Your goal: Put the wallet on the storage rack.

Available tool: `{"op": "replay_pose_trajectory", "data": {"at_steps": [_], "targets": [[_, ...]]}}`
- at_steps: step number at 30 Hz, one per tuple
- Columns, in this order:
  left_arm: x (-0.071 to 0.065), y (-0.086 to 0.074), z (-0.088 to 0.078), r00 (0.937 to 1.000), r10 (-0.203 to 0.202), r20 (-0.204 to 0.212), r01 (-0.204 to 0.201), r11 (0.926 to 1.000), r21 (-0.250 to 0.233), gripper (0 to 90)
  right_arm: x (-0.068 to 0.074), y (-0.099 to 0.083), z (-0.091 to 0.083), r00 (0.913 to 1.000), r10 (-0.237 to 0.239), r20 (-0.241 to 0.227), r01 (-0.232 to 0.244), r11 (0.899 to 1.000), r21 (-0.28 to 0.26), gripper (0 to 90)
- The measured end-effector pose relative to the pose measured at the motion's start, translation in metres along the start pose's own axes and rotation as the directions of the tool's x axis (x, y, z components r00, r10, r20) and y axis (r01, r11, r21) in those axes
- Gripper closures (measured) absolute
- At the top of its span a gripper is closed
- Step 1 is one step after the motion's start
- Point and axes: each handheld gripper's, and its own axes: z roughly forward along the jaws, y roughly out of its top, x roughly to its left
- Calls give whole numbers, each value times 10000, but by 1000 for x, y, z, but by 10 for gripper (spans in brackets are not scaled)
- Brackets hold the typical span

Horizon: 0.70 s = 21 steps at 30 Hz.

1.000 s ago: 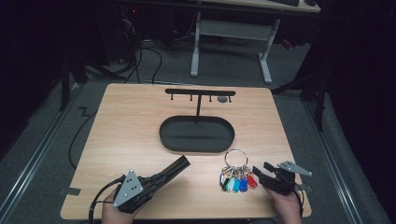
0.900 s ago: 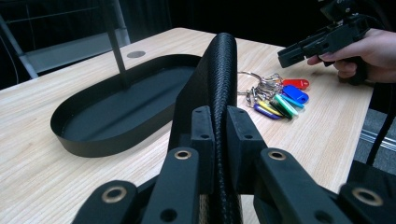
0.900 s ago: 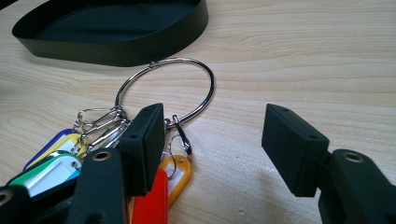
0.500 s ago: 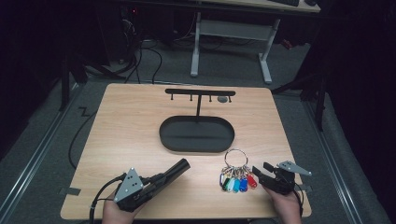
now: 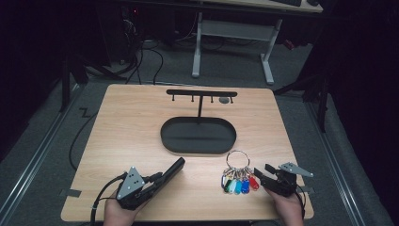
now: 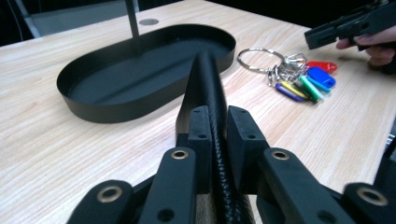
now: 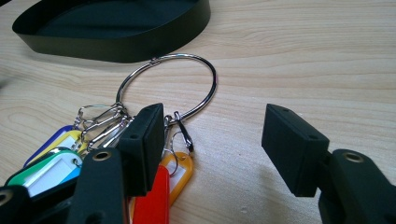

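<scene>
My left gripper [image 5: 157, 180] [image 6: 218, 116] lies low at the table's front left, shut on a long black textured object [image 5: 171, 170] [image 6: 210, 74] whose far end points at the black oval tray [image 5: 197, 150] [image 6: 116, 112]. A steel key ring with several coloured tags [image 5: 237, 181] [image 6: 303, 79] [image 7: 163, 79] lies on the wood at the front right. Just right of the tags my right gripper [image 5: 262, 172] [image 7: 212, 126] is open; one jaw hangs over the red and orange tags, the other over bare wood, and neither presses on anything.
A black stand with a hook bar [image 5: 201, 93] rises from the tray's far side. Wooden table [image 5: 131, 127], with the front edge right by my hands. Dark floor, cables and a desk frame [image 5: 230, 33] lie beyond the far edge.
</scene>
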Motion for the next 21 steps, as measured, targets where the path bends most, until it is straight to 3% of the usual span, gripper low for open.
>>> {"op": "replay_pose_trajectory", "data": {"at_steps": [1,8,17,21], "targets": [[0,0,-1,10000,36,-77,-37,10000,-66,881,0,0,0,10000,4,-15,-4,10000,5,397],[1,0,-1,9998,112,-180,-113,9999,-83,879,1,0,1,10000,29,-29,-29,10000,35,397],[1,-2,-2,9994,179,-302,-184,9997,-158,790,2,0,2,10000,3,-82,-2,10000,75,397],[-2,-3,-3,9979,423,-485,-430,9990,-142,787,3,1,4,9999,-20,-124,20,10000,76,397]]}}
